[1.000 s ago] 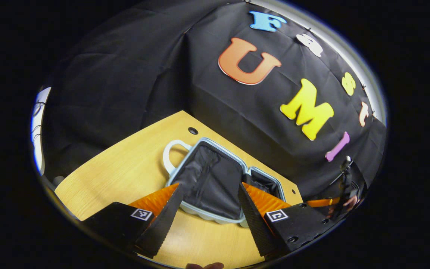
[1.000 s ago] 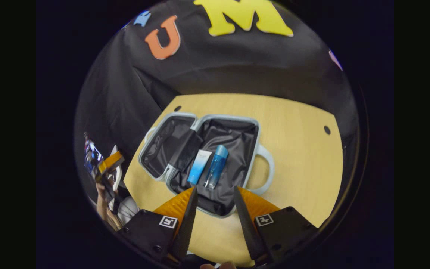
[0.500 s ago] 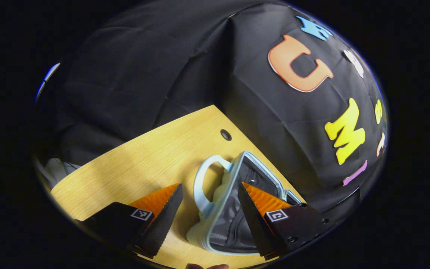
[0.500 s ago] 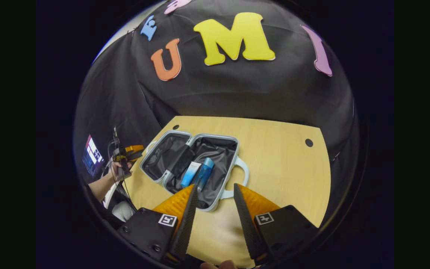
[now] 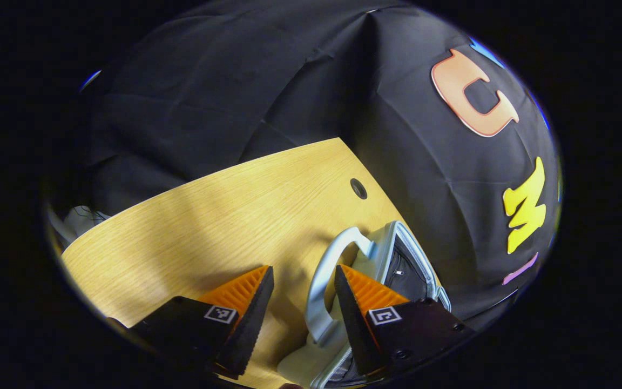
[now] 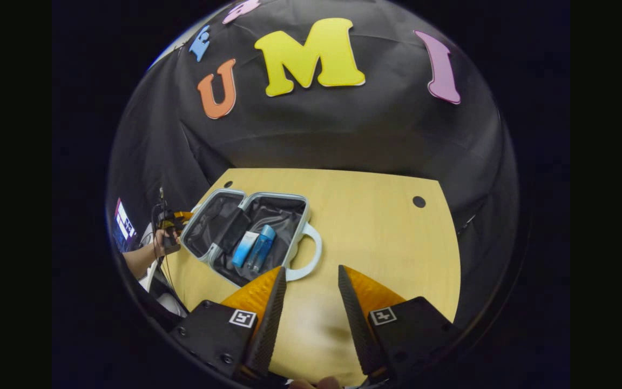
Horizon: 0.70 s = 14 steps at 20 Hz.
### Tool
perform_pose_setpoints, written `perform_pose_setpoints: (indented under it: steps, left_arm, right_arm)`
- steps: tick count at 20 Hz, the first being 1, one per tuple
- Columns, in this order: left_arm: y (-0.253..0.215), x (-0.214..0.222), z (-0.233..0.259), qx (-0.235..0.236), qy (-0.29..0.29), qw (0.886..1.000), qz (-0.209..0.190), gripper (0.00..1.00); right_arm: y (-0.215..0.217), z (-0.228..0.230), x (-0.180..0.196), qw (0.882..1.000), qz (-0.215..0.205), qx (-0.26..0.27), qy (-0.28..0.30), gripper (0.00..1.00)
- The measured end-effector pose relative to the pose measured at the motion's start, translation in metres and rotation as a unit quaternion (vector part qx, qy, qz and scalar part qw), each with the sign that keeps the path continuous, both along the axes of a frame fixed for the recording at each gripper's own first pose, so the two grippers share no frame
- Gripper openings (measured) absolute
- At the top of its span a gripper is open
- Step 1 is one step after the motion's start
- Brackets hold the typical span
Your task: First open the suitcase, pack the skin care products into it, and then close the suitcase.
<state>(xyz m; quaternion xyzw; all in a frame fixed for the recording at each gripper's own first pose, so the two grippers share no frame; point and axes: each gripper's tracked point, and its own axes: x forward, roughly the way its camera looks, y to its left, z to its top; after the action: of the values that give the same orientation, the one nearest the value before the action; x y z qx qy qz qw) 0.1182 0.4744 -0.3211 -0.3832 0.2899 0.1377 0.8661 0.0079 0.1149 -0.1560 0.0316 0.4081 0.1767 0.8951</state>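
Nearby, suitcase (image 6: 246, 235) lies open on table (image 6: 376, 237), handle (image 5: 322, 281) between left claw (image 5: 300, 281) fingers.

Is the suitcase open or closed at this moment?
Open. In the right gripper view the suitcase lies flat on the table, both halves spread, dark lining showing, with a tube and a blue bottle inside.

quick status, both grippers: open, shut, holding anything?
Left gripper: open, fingers either side of the suitcase handle, not pressing it.
Right gripper: open, empty, above bare table.
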Motion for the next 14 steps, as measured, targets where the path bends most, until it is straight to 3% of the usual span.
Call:
perform_pose_setpoints:
  steps: [1, 2, 3, 4, 6, 14]
  left_arm:
    - [0.001, 0.001, -0.001, 0.002, 0.005, 1.0, 0.0, 0.66]
    - [0.002, 0.0, -0.002, 0.006, 0.014, 1.0, 0.0, 0.74]
    - [0.001, 0.0, -0.002, 0.01, 0.017, 1.0, -0.005, 0.51]
    - [-0.002, 0.002, 0.0, 0.019, 0.018, 1.0, -0.012, 0.46]
    - [-0.004, 0.003, 0.003, 0.045, 0.028, 0.998, -0.025, 0.19]
    - [-0.011, 0.004, 0.064, 0.105, 0.006, 0.994, -0.037, 0.12]
  right_arm:
    - [-0.004, 0.001, 0.0, 1.0, -0.005, -0.002, -0.002, 0.59]
    - [-0.008, 0.002, 0.0, 1.0, -0.01, -0.002, -0.003, 0.59]
    - [-0.012, 0.002, -0.001, 1.0, -0.017, -0.002, -0.003, 0.59]
    - [-0.015, 0.004, -0.001, 1.0, -0.022, 0.002, -0.003, 0.59]
    - [-0.022, 0.003, -0.002, 0.999, -0.031, 0.005, -0.002, 0.59]
    - [-0.03, 0.022, -0.002, 0.997, -0.055, 0.045, -0.034, 0.59]
